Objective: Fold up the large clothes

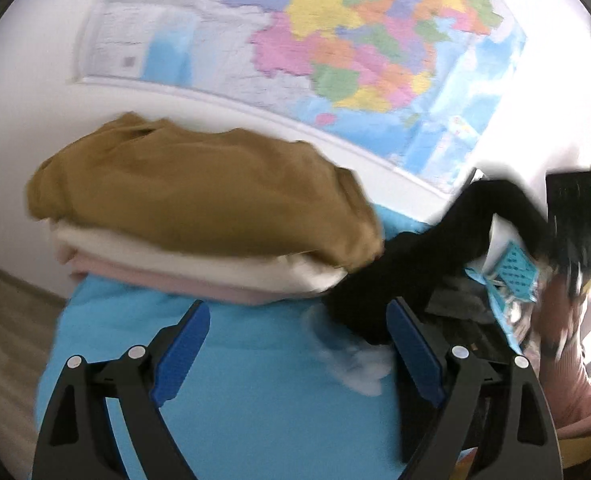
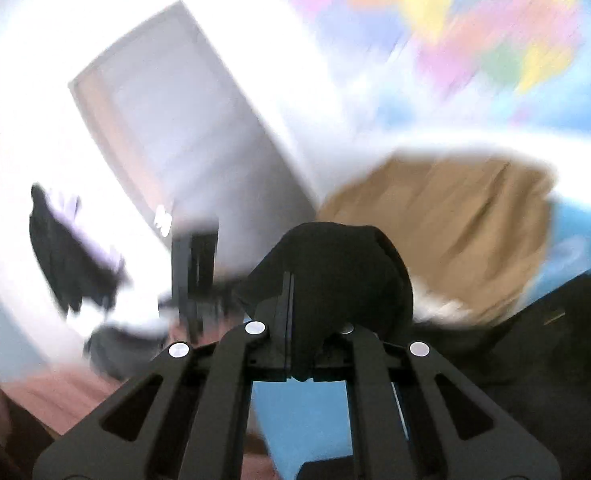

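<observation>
Black garment (image 2: 335,264) bunched in right gripper (image 2: 291,300) jaws, left gripper (image 1: 297,344) jaws spread empty

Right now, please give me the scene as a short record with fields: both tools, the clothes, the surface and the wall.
left tool: open, empty, over the blue surface
right tool: shut on black garment
black garment: also seen from the left wrist, lifted at the right
stack: brown piece on top, cream below, pink lowest
stack place: on the blue surface, near the wall
wall: map
right wrist view: heavily blurred
</observation>
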Demonstrator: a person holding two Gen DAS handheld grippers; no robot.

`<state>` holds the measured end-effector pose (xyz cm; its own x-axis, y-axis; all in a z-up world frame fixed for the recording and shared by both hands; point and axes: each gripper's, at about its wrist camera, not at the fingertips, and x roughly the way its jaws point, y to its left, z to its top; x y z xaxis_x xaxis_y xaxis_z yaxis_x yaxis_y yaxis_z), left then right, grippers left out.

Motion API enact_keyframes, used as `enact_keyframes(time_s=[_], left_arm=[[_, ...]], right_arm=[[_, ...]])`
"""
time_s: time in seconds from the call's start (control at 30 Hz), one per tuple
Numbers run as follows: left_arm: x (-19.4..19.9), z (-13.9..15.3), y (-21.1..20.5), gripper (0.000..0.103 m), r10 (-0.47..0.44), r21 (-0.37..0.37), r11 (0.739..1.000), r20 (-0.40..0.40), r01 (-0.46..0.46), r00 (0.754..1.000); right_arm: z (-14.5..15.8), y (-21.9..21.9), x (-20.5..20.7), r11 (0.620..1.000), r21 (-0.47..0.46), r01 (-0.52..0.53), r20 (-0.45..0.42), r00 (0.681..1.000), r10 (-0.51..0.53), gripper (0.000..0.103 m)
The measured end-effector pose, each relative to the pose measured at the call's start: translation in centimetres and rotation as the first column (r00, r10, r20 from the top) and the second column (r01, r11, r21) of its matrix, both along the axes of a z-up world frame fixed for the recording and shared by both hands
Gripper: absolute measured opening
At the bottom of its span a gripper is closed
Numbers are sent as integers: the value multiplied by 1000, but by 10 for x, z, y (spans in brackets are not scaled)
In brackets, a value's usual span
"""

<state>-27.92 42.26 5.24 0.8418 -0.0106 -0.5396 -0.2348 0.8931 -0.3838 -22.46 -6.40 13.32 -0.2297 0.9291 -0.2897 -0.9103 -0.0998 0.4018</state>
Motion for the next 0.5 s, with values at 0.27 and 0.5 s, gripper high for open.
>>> enact_keyframes(time_s=[0.27, 0.5], left_arm=[[108, 1, -81, 88, -253, 56, 966, -29, 254, 967], [208, -46, -159, 88, -336, 171, 910, -233, 379, 913]], right_arm=[[29, -141, 130, 921, 66, 384, -121, 919, -375, 5], [-97, -247, 206, 779, -221, 586, -312, 714, -626, 11]])
